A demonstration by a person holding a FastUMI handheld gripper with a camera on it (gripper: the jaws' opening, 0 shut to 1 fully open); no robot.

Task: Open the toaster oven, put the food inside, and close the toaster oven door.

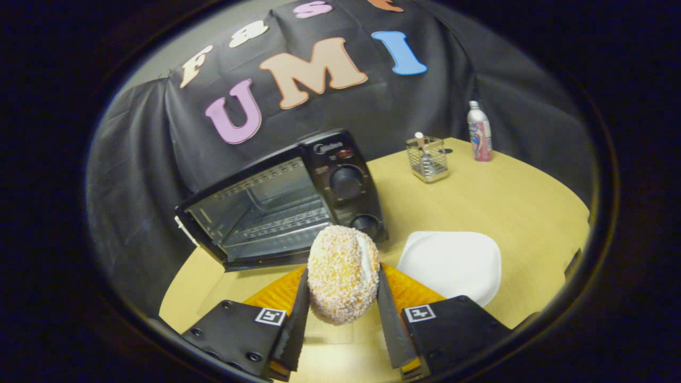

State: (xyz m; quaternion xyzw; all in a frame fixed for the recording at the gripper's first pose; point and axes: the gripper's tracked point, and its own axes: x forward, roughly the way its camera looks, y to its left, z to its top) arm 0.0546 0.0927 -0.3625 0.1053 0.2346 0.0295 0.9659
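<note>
Gripper [343, 290] clamped on a sugar-crusted cream doughnut [343, 274], one finger pressed to each side, the pastry raised clear of the wooden table [495, 202]. White cream line visible down the doughnut's right-hand edge. Coarse sugar grains over the whole golden surface.

Just beyond the doughnut: black toaster oven [287, 194], door [255, 260] dropped open toward the gripper, glass panel lying low over the table edge. Wire rack [282, 221] bare inside the cavity. Two round control knobs [347, 182] stacked on the oven's right-hand panel, the lower one partly hidden behind the top of the doughnut.

Right of the fingers, near them: white squarish plate [452, 263], nothing on it, flat on the table. Further back, well apart from the oven: small wire mesh holder [427, 158] with a slim item standing in it, too small to identify. Beside that, toward the far table edge: upright bottle [479, 133] with a white cap and a pink-and-white label. Black cloth draped behind everything.
</note>
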